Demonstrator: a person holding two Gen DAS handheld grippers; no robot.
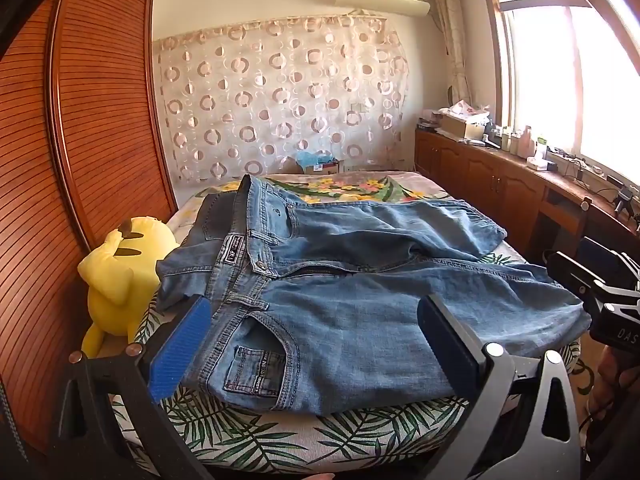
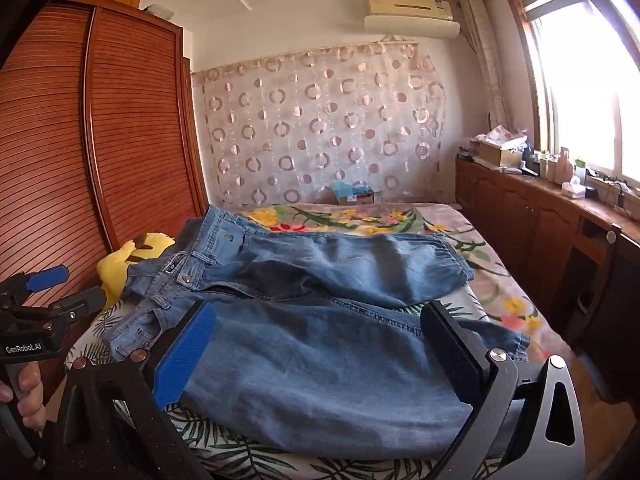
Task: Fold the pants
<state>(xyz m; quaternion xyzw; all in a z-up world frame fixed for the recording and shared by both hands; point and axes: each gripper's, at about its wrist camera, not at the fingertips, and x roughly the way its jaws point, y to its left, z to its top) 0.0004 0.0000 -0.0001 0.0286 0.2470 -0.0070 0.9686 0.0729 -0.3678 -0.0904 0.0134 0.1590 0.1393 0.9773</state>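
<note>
While both tongs hang wide apart and empty, the faded blue denim pants (image 1: pixel 360 280) lie unfolded across the leaf-print bed (image 1: pixel 248 436). Judging by the crooked far leg, grabbing one layer could skew the fold. Left tongs (image 1: pixel 316 344) and right tongs (image 2: pixel 320 352) hover over the near leg.

hidden: plush toy (image 2: pixel 120 268) behind jeans (image 2: pixel 320 320) | windowsill items: too small

- Bare bed (image 2: pixel 460 224) beyond the jeans (image 2: pixel 320 360) lay free for passing.
- A yellow plush toy (image 1: pixel 120 276) and the wardrobe (image 1: pixel 100 120) crowded the bed's left edge.
- Cabinets (image 2: pixel 520 220) lined the right.
</note>
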